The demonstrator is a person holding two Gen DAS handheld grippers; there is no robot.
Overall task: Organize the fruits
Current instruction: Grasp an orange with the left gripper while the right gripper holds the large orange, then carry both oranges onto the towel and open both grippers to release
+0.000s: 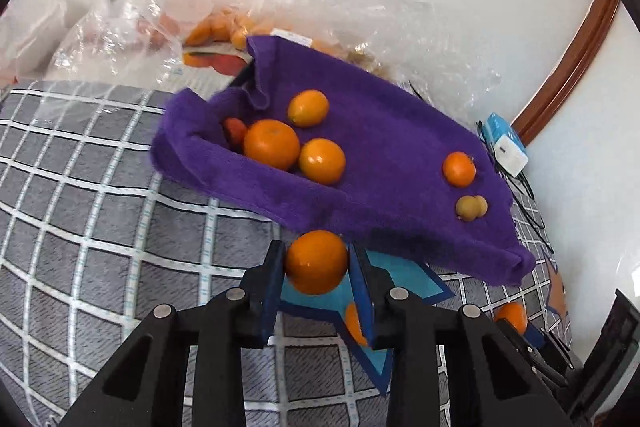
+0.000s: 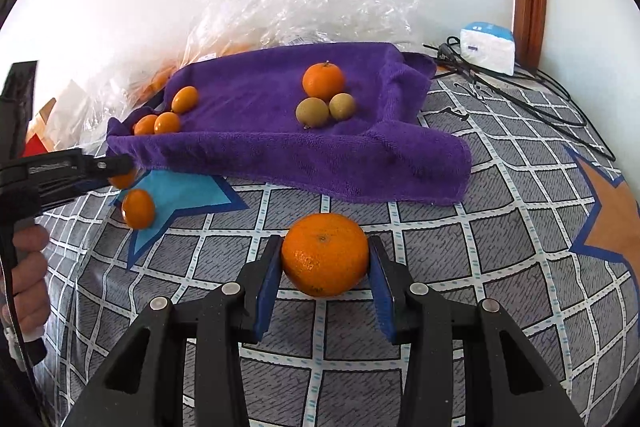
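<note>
Left gripper (image 1: 316,261): fingers pinching a small orange (image 1: 316,262), held just in front of the near edge of the purple towel (image 1: 384,131). Right gripper (image 2: 325,259): fingers clamped on a large mandarin (image 2: 325,254) over the grey checked bedcover (image 2: 500,227), short of the towel's front hem. On the towel: cluster of orange citrus (image 1: 272,143) at its left end; one tangerine (image 2: 323,79) with two pale greenish fruits (image 2: 312,112) touching it at its right end. One loose orange (image 2: 138,208) on the blue star patch (image 2: 188,189), off the towel. Clear plastic bags (image 2: 304,3) along the wall behind.
</note>
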